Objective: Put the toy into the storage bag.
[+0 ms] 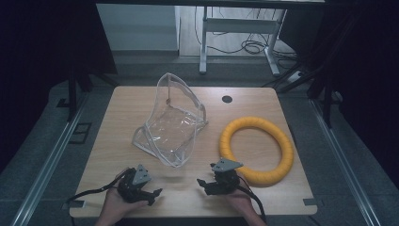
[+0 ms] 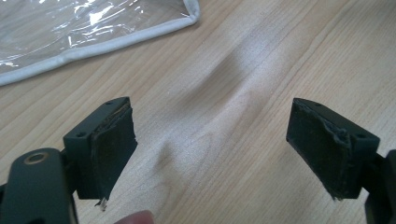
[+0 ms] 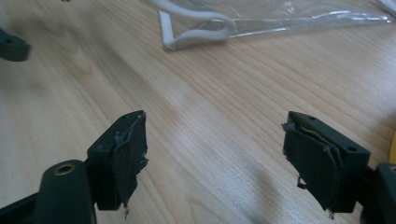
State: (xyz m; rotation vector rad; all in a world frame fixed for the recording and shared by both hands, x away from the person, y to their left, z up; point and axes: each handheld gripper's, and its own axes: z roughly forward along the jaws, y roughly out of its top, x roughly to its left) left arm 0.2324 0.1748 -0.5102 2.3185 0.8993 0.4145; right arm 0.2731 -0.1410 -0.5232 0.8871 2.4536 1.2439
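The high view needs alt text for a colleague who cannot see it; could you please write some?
A wooden table holds a clear plastic bag at centre and a yellow ring to its right. At the near edge, a person's hands hold the left claw and right claw, both open and empty.

Clear plastic pouch (image 1: 171, 123) with white edging, open, half upright at table middle; yellow ring (image 1: 257, 149) flat, just right.

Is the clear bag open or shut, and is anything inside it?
Open and empty: the clear bag gapes, its white-trimmed mouth standing up; only table shows through.
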